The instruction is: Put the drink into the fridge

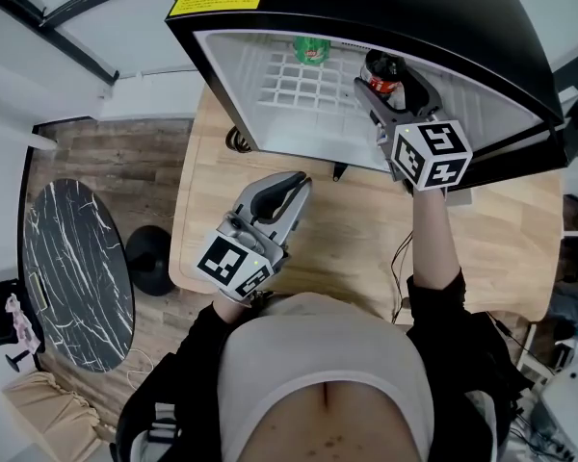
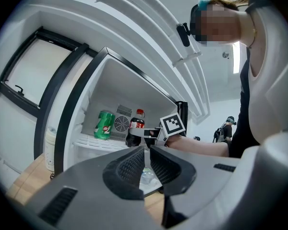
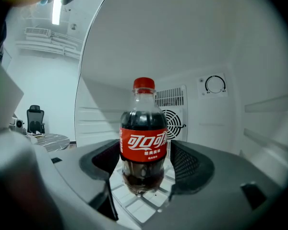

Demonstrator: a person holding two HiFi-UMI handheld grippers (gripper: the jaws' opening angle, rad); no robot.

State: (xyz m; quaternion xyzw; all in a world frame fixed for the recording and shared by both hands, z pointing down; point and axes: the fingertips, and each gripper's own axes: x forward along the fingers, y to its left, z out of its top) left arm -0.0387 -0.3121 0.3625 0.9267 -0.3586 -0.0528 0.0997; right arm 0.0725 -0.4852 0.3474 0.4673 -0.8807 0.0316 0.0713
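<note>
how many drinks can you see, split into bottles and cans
cola bottle: 1
green can: 1
total: 2

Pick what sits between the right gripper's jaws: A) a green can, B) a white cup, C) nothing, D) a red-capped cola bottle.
D: the right gripper view shows the cola bottle upright between the jaws of the right gripper; the green can stands apart on the fridge shelf.
</note>
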